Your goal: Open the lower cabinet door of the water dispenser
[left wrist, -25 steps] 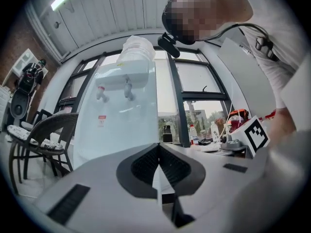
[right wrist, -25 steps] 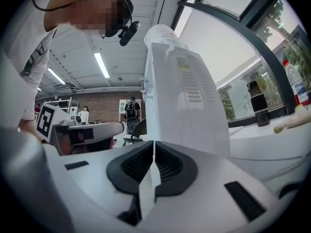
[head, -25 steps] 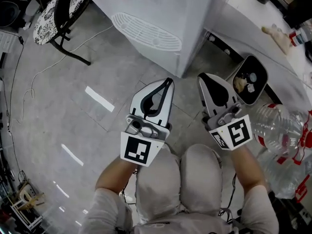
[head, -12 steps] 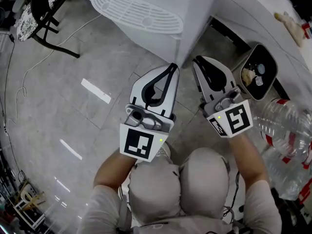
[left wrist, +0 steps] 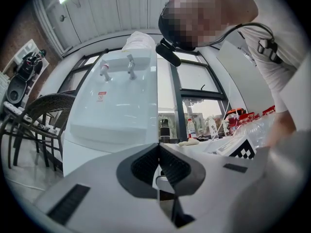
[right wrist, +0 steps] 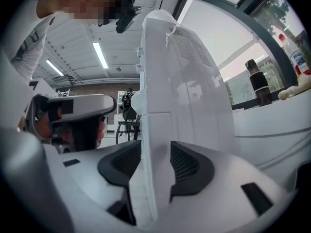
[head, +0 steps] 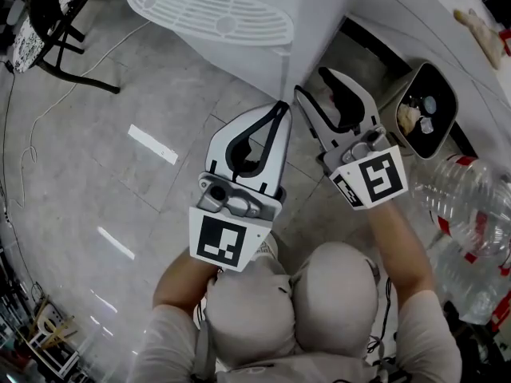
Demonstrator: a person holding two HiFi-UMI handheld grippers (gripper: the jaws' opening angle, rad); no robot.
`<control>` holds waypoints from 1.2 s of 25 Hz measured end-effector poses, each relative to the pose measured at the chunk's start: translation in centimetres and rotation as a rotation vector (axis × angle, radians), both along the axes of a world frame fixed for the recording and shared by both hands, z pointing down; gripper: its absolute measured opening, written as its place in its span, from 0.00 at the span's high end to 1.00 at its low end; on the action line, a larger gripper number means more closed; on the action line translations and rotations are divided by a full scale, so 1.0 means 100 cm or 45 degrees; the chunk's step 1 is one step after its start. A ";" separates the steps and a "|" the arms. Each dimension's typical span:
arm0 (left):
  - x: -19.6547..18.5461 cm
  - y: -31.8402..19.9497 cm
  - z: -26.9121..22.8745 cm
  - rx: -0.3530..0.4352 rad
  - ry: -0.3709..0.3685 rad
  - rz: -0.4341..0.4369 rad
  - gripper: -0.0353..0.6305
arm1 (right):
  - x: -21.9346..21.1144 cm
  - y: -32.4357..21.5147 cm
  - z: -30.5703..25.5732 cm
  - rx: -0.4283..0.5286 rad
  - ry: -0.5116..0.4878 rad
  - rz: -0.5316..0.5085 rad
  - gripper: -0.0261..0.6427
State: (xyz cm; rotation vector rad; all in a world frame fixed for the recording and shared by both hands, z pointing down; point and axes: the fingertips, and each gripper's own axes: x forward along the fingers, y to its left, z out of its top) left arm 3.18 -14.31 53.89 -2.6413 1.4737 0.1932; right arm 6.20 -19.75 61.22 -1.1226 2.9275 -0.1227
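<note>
The white water dispenser [head: 307, 6] stands at the top of the head view, its oval drip tray [head: 211, 10] facing me. My left gripper [head: 279, 106] is shut and empty, its tip just below the dispenser's front corner. My right gripper [head: 311, 82] is beside it with its jaws opening wide. In the right gripper view the dispenser's lower front corner edge [right wrist: 153, 144] stands between the right gripper's [right wrist: 155, 152] pads, which do not press on it. The left gripper view shows the dispenser's [left wrist: 116, 106] front and taps beyond my left gripper's [left wrist: 158, 147] closed tips.
A black-rimmed bin [head: 427, 106] with scraps and clear water bottles [head: 471, 206] sit at the right by a white counter [head: 415, 14]. A dark chair [head: 56, 22] and a floor cable [head: 24, 158] are at the left. The person's knees [head: 335, 294] are below the grippers.
The right gripper's jaws, shut before, have spread apart. Both grippers have come lower and closer to the dispenser's front corner. The left gripper stays shut.
</note>
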 end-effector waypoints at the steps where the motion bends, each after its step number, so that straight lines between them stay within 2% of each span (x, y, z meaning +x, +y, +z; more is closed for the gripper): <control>1: -0.001 0.000 0.000 0.001 -0.003 0.000 0.94 | -0.002 -0.002 0.003 -0.004 0.002 0.003 0.69; 11: -0.010 0.001 0.005 -0.004 0.011 -0.017 0.94 | -0.005 -0.010 0.008 0.033 -0.018 0.068 0.66; 17: -0.007 -0.001 0.011 -0.017 0.006 -0.026 0.94 | -0.002 -0.011 0.009 0.038 -0.031 0.097 0.71; 24: -0.021 0.005 0.008 -0.009 0.012 -0.070 0.94 | 0.000 -0.011 0.009 0.032 -0.046 0.101 0.71; 27: -0.028 0.010 0.007 -0.010 0.010 -0.087 0.94 | -0.002 -0.007 0.009 0.037 -0.032 0.067 0.71; 30: -0.034 0.016 0.010 -0.024 -0.002 -0.101 0.94 | -0.015 0.016 0.010 0.067 0.014 -0.054 0.71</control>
